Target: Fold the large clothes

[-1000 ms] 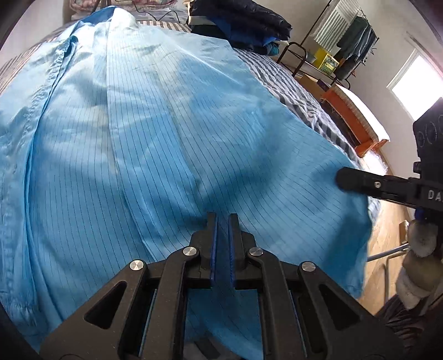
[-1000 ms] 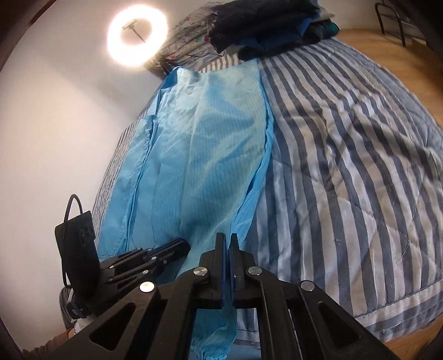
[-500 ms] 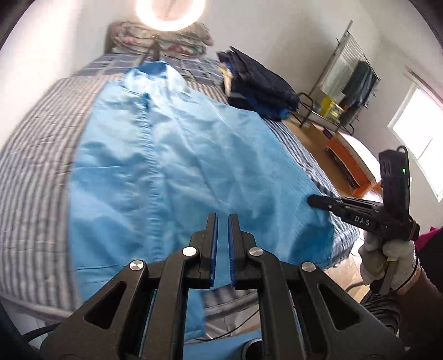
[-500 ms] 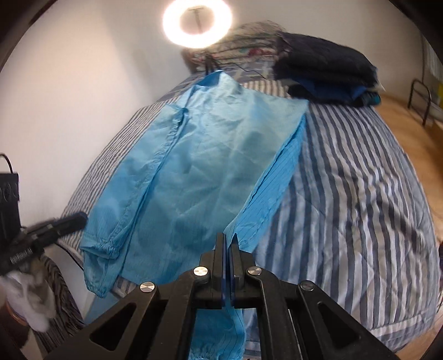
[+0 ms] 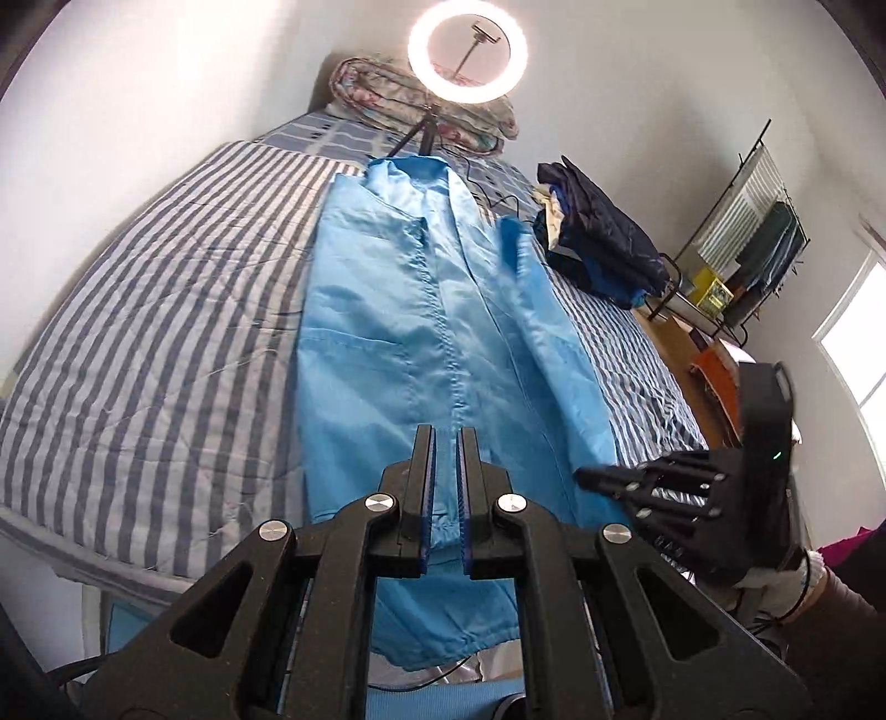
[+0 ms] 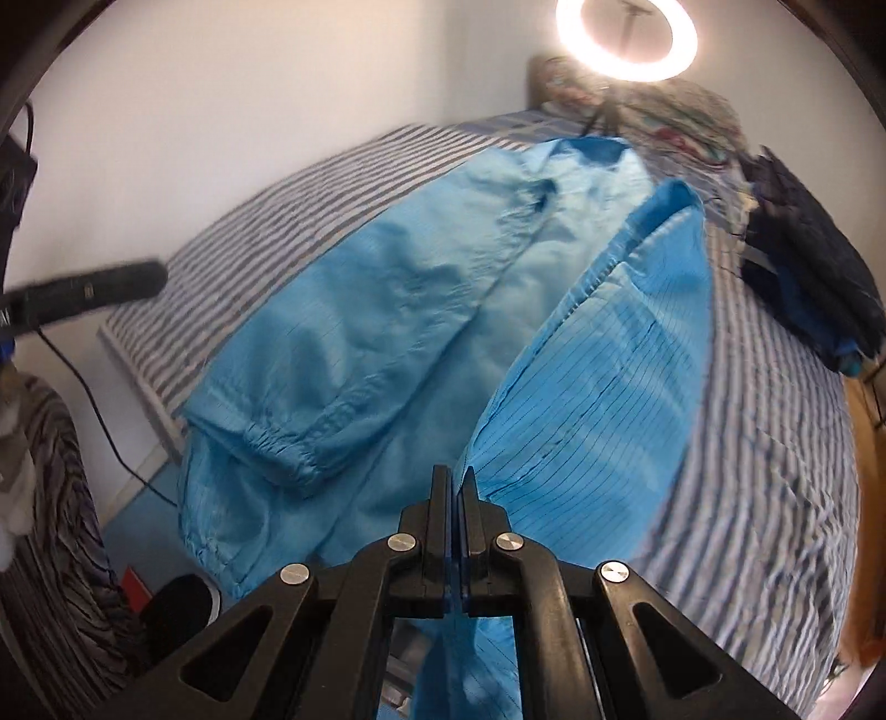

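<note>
A large light-blue coat lies lengthwise on the striped bed, collar at the far end, hem hanging over the near edge. My left gripper hovers over its lower middle with a narrow gap between the jaws and nothing in them. My right gripper is shut on the coat's right front edge and lifts that panel off the bed. The right gripper also shows in the left wrist view at the coat's right hem. A cuffed sleeve lies on the left.
The striped bed fills both views. A dark pile of folded clothes sits at its far right. A ring light stands at the head. A clothes rack and window are at the right. The left gripper shows at the left.
Both grippers have pulled back toward the foot of the bed, so the whole coat now shows. The right gripper has raised the coat's right front panel. The left gripper holds no cloth.
</note>
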Tool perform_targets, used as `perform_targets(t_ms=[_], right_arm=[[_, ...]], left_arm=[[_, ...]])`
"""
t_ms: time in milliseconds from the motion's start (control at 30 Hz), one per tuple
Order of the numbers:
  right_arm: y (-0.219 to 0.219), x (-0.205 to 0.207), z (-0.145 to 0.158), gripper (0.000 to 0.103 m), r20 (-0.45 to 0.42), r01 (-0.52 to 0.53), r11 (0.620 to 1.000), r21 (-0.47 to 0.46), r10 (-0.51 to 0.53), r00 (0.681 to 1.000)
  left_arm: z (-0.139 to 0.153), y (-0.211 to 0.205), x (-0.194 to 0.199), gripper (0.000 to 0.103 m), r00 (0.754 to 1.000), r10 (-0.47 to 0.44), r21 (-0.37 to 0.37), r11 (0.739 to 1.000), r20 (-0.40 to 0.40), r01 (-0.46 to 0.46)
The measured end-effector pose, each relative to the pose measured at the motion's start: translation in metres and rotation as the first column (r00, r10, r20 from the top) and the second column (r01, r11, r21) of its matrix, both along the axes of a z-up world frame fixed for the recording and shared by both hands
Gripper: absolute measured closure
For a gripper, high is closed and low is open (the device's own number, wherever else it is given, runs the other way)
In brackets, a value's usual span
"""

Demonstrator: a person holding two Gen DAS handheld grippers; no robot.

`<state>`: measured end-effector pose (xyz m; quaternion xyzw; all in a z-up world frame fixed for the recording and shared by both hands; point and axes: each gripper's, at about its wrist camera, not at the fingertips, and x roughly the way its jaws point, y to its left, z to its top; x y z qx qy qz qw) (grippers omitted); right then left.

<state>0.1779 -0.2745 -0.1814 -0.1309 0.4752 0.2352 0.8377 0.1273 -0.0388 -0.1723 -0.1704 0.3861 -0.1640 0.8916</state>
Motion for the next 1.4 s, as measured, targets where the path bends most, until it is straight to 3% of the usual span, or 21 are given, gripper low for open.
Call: perform_targets(t_ms=[300,533,600,633,667,800,900,967,1133,1233,1400], right_arm=[[0.023,0.004,-0.033,0.103,-0.109,-0.013,1.0,0.0,0.013,0.994],[0.01,0.007,-0.028,0.102,-0.141,0.014,0.994,0.106,0.001,0.99],[0.002,0.007,-0.023,0.096,-0.154,0.022,0.988,0.15,0.001,0.988],[-0.005,0.005,-0.019,0.081,-0.17,0.022,0.981,0.194,0.011,0.985],[-0.014,0.002,-0.012,0.075,-0.167,0.024,0.969,0.245,0.018,0.986],[-0.065,-0.004,0.006,0.072,-0.159,0.124,0.918,0.377,-0.068,0.985],[-0.111,0.0,-0.003,0.066,-0.183,0.271,0.889,0.369,-0.216,0.959],[-0.134,0.006,-0.019,0.062,-0.245,0.347,0.861,0.372,-0.269,0.931],[-0.146,0.015,-0.052,0.057,-0.336,0.386,0.843,0.374,-0.265,0.904],[-0.143,0.022,-0.064,0.057,-0.392,0.37,0.833,0.41,-0.205,0.897],[-0.135,0.03,-0.081,0.063,-0.449,0.354,0.807,0.473,-0.125,0.885]], left_arm=[[-0.004,0.017,-0.001,0.099,1.0,0.02,-0.006,1.0,-0.006,-0.02],[-0.015,0.013,0.006,0.098,0.999,0.001,0.005,1.0,-0.04,0.0],[-0.021,0.012,0.01,0.085,0.998,-0.008,-0.002,1.0,-0.067,0.008],[-0.024,0.013,0.012,0.068,0.997,-0.009,-0.004,1.0,-0.078,0.009],[-0.028,0.014,0.014,0.058,0.996,-0.002,-0.002,1.0,-0.094,0.002],[-0.043,0.027,0.022,0.058,0.988,0.024,-0.007,1.0,-0.154,-0.025],[-0.061,0.04,0.033,0.055,0.97,0.041,-0.044,0.998,-0.238,-0.053],[-0.073,0.044,0.041,0.055,0.958,0.04,-0.069,0.996,-0.286,-0.062],[-0.105,0.044,0.055,0.055,0.927,0.02,-0.104,0.992,-0.375,-0.064],[-0.123,0.042,0.06,0.055,0.907,-0.015,-0.173,0.983,-0.421,-0.064],[-0.128,0.042,0.062,0.055,0.908,-0.047,-0.239,0.969,-0.417,-0.059]])
